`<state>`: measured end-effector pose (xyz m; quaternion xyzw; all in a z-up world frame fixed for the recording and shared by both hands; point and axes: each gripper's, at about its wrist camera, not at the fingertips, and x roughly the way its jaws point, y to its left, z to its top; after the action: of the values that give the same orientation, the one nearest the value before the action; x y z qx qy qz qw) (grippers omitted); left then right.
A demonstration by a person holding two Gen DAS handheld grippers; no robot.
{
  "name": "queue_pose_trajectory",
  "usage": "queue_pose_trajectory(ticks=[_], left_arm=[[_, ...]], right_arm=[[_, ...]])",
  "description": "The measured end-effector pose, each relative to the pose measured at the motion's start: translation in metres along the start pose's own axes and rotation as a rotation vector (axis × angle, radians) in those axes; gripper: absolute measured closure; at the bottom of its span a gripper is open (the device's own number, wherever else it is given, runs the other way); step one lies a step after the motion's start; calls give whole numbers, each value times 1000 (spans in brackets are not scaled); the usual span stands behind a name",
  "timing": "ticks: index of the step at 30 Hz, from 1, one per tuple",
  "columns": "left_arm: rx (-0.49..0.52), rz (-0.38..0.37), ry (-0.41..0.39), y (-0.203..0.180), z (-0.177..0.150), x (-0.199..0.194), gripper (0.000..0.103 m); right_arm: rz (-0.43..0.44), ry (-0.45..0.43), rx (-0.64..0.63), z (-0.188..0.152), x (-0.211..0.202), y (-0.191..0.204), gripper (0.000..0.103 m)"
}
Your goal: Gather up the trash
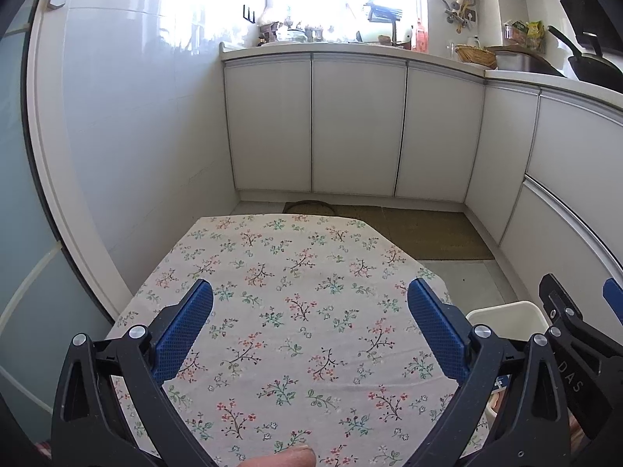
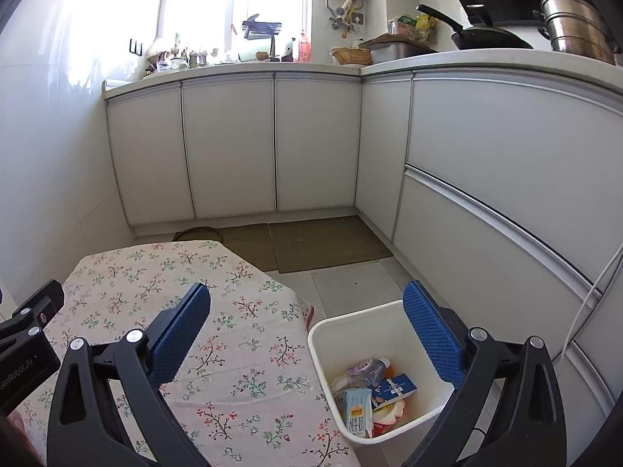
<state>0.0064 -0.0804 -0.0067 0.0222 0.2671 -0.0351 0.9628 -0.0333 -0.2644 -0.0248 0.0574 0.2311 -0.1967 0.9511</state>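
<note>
We hold both tools with nothing in them. Our left gripper (image 1: 310, 325), with its black frame and blue ribbed pads, hangs over the white floral tablecloth (image 1: 296, 272) with its fingers spread wide and only cloth between them. Our right gripper (image 2: 306, 329), built the same, is likewise spread apart, straddling the table's right edge and the near rim of the white square plastic bin (image 2: 331, 325) that stands on the floor just beside the table.

The trash sits inside that bin: a small white-and-yellow milk carton (image 2: 357, 412), a blue-and-white carton (image 2: 393, 387) lying across it, a crumpled clear plastic bottle with an orange cap (image 2: 364, 369) behind them, and a red-and-white wrapper (image 2: 387, 418) at the bottom. In both views the cloth shows no loose item, so we judge the collecting to be done or nearly so.

To finish well, we sweep the cloth once more with each camera, especially the far corners and the strip hidden under our own frames, before we call it clean. If something turns up, we come down on it squarely, pinch at its firmest part, carry it over the bin's mouth and let go low, so that it does not bounce off the rim.

Beyond the table lie the brown woven floor mats (image 2: 327, 245), then the white cabinet doors (image 2: 229, 144) under a cluttered counter.
</note>
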Motion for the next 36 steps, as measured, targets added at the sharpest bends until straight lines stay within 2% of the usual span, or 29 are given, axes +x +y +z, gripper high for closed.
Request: queue_pose_trajectory(ticks=[36], left_arm=[[-6, -30, 18, -11, 1, 7, 7]], right_arm=[[-33, -11, 1, -5, 0, -3, 7]])
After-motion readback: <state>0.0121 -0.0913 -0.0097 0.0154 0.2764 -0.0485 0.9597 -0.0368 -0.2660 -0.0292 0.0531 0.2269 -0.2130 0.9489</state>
